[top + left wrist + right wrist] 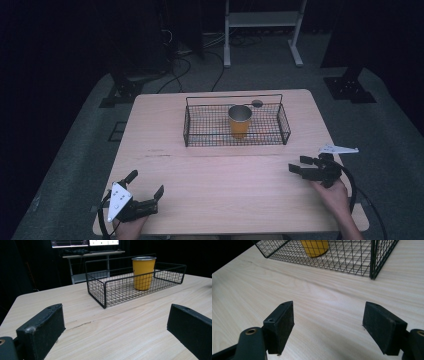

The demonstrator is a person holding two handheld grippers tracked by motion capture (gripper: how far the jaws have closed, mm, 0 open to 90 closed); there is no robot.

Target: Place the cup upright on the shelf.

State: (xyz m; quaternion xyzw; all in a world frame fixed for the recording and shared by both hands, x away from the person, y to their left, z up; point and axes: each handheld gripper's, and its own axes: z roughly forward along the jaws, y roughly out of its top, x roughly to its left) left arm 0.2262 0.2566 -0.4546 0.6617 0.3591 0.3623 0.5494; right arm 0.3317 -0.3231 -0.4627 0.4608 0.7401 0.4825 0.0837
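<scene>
Nearest the camera, the left gripper (147,186) is resting low at the tabletop's (225,180) near left corner, its fingers (40,327) standing wide apart and holding nothing. Farther back, near the middle, a yellow cup (239,121) is standing upright inside the black wire basket (197,134). At the right edge, the right gripper (298,165) is hovering with fingers (280,325) spread wide, also gripping nothing.
</scene>
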